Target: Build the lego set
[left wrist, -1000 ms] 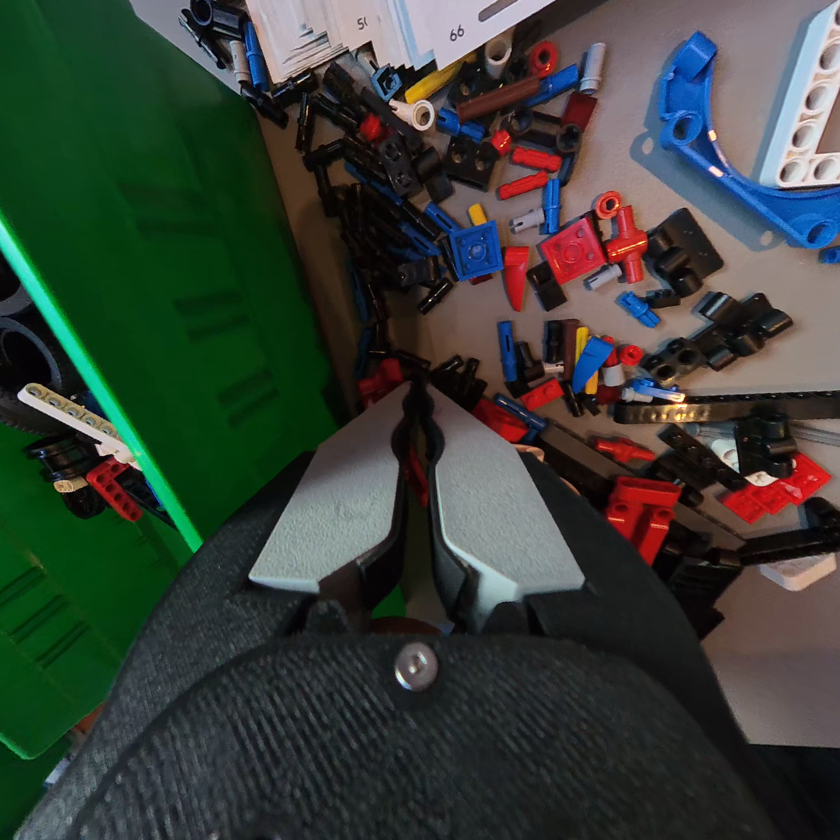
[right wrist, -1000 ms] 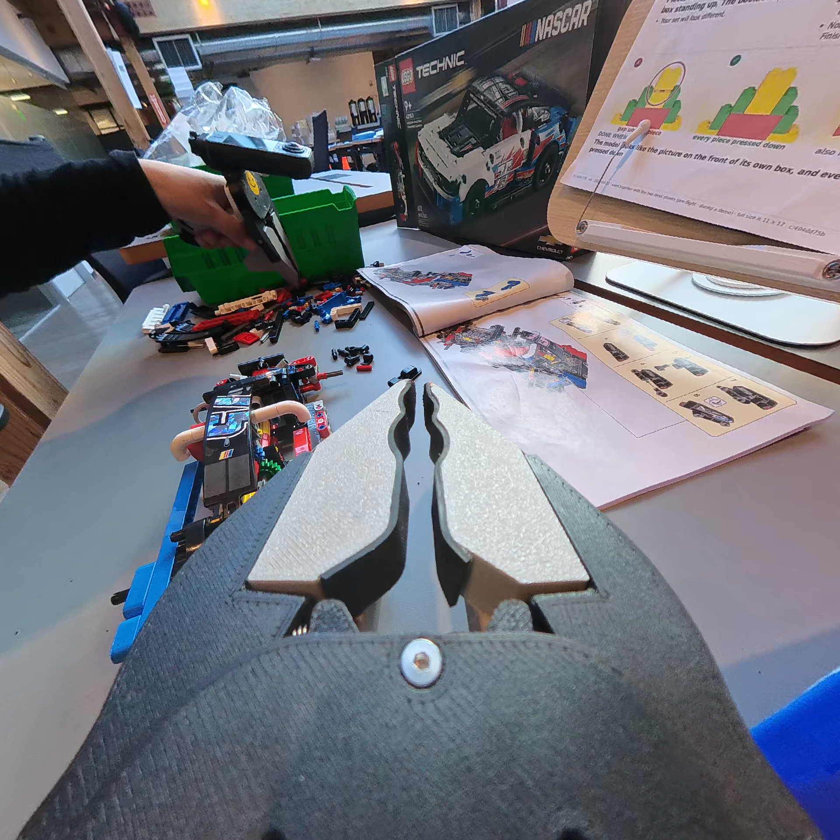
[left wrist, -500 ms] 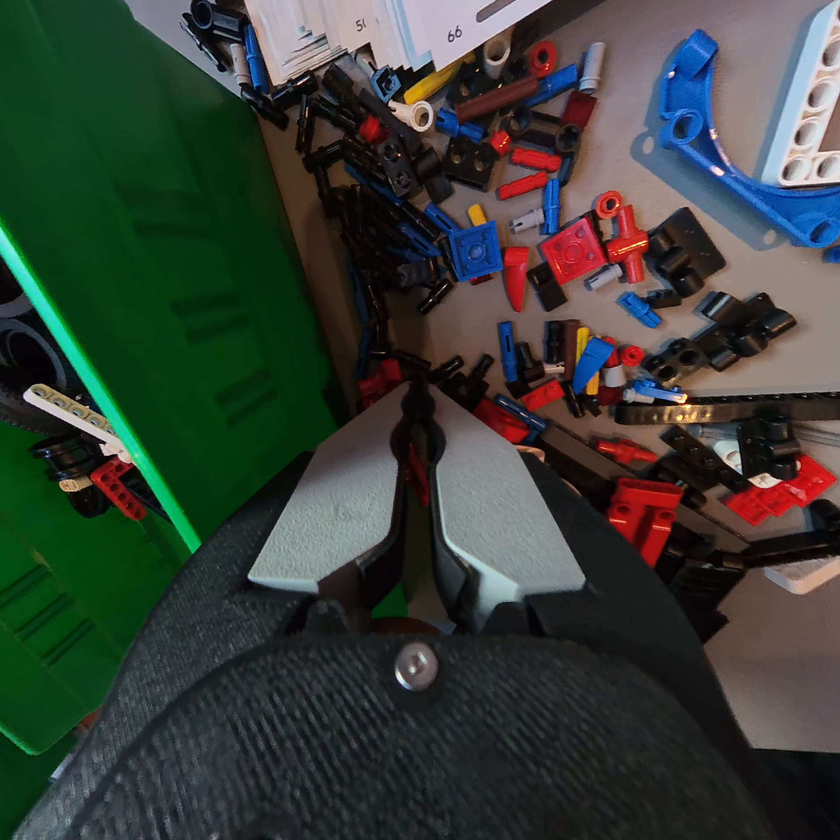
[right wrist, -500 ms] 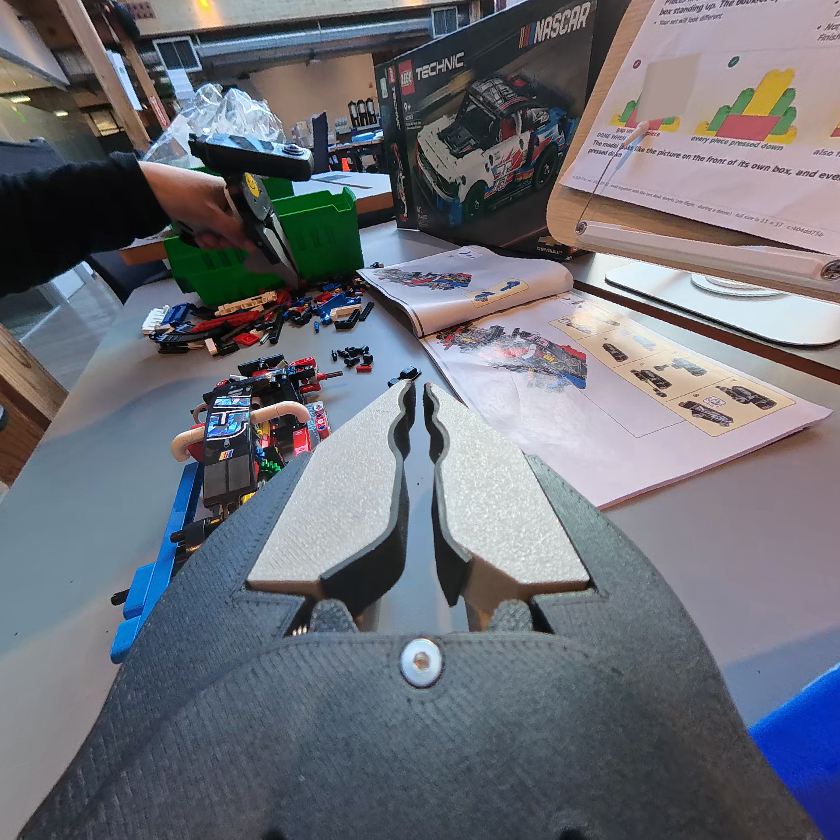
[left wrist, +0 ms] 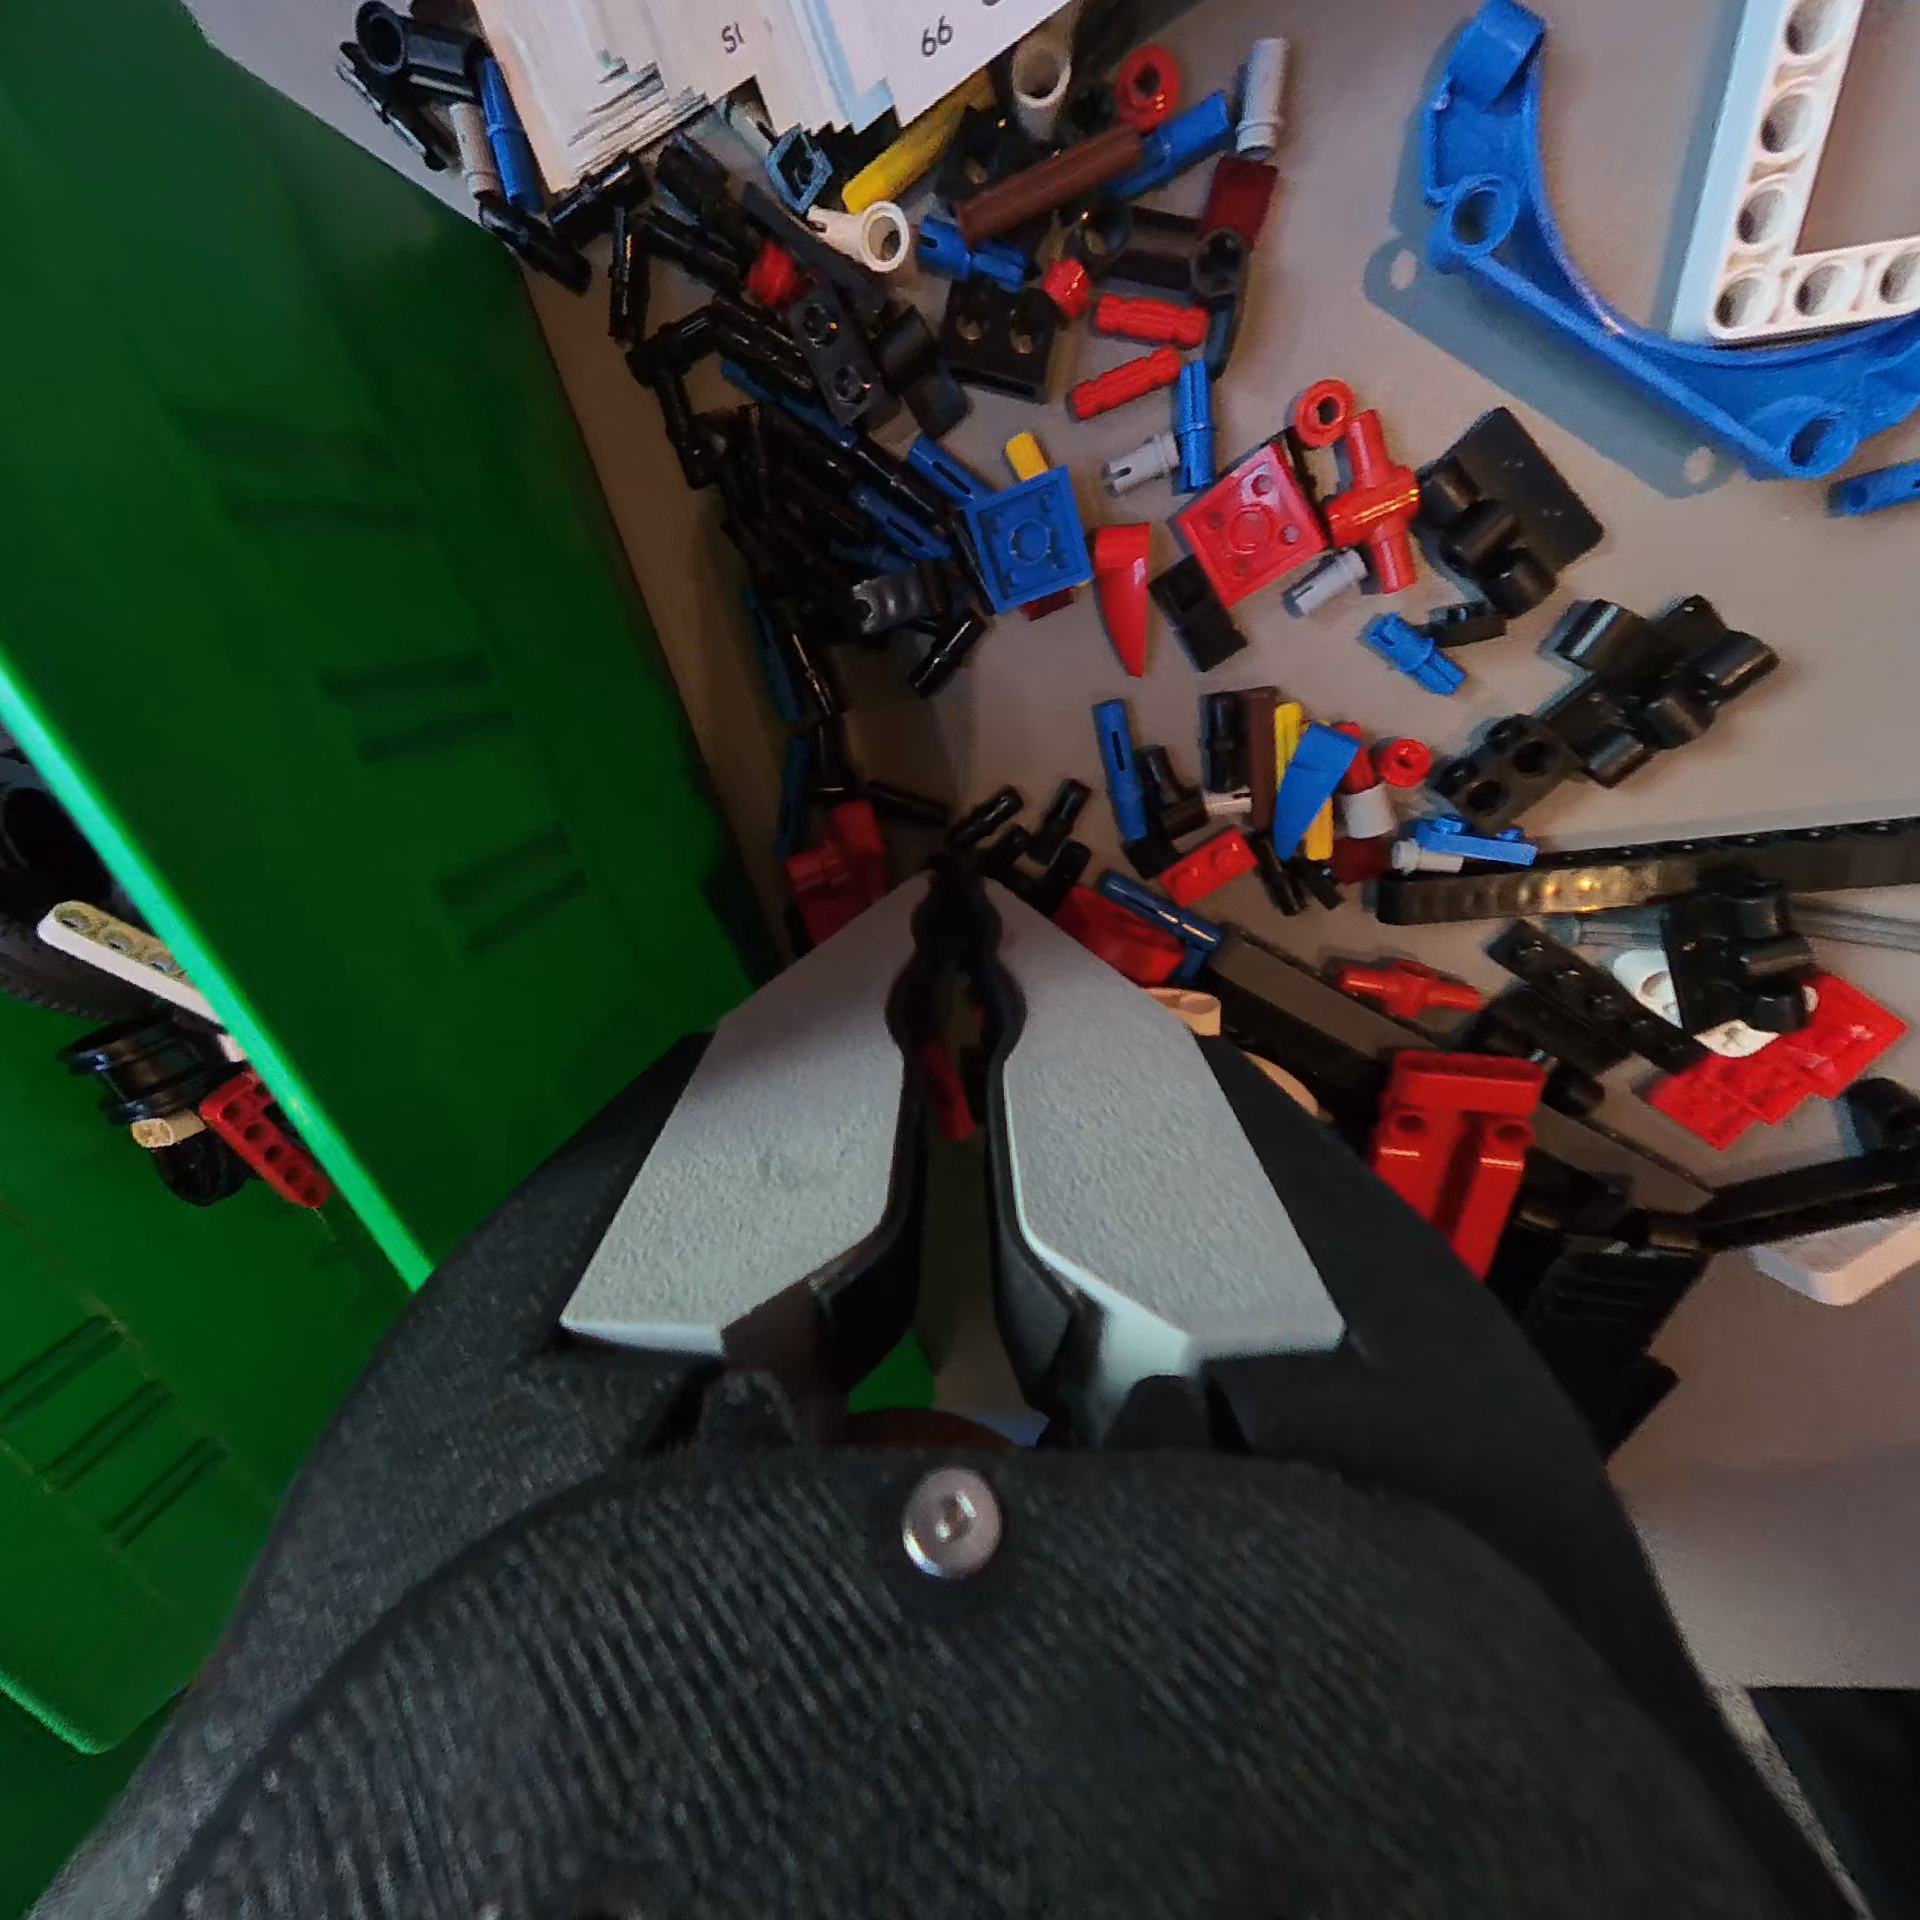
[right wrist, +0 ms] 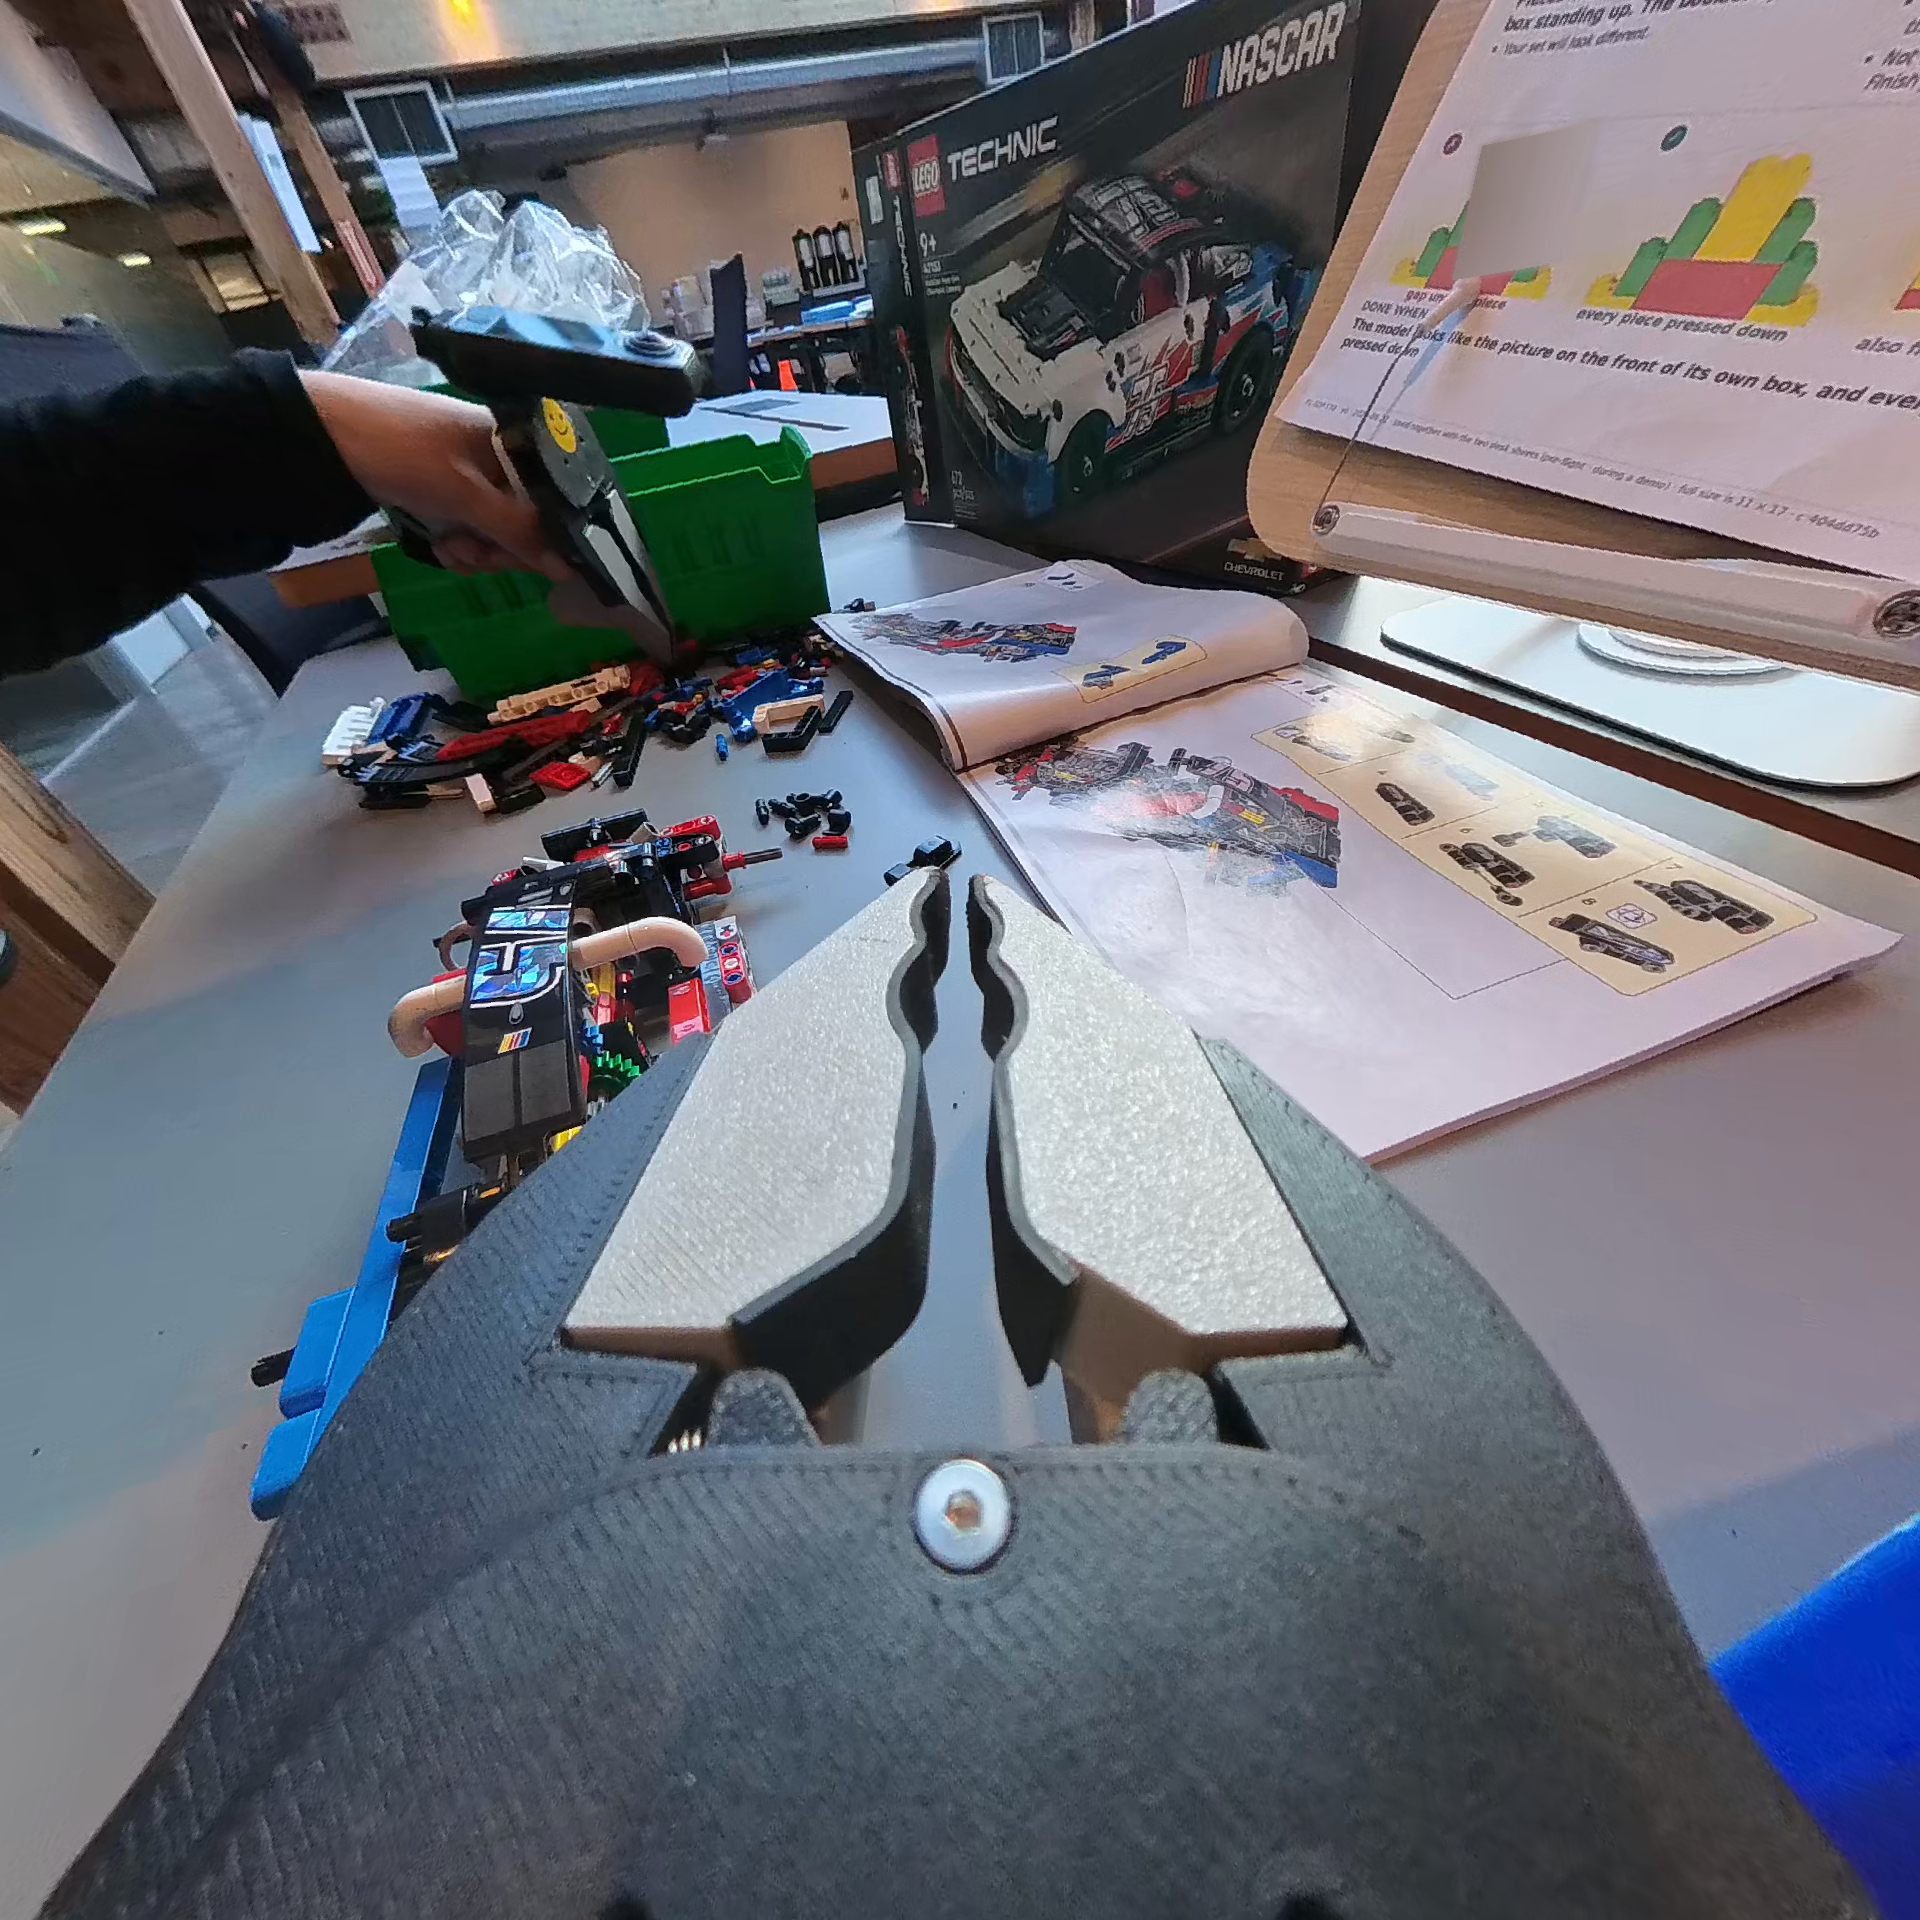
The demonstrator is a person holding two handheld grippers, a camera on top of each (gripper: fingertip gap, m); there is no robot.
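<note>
nothing moved; left gripper [left wrist: 961, 894] shut over loose pieces [left wrist: 1195, 499]

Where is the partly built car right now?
The partly built car sits on the grey table in the right wrist view, left of the right gripper, in front of the loose-parts pile. The manual lies to its right.

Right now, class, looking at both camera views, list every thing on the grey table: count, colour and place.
Green plastic bin: one, far left.
Loose lego pieces: many; red, blue, black; beside the bin.
Part-built lego car: one, mostly black, on a blue base, near left.
Open instruction booklet: one, white, centre right.
Dark set box: one, standing at the back.
Grey table: one.
Left hand-held gripper: shut, tips in the pieces.
Right hand-held gripper: nearly shut, empty.
</note>
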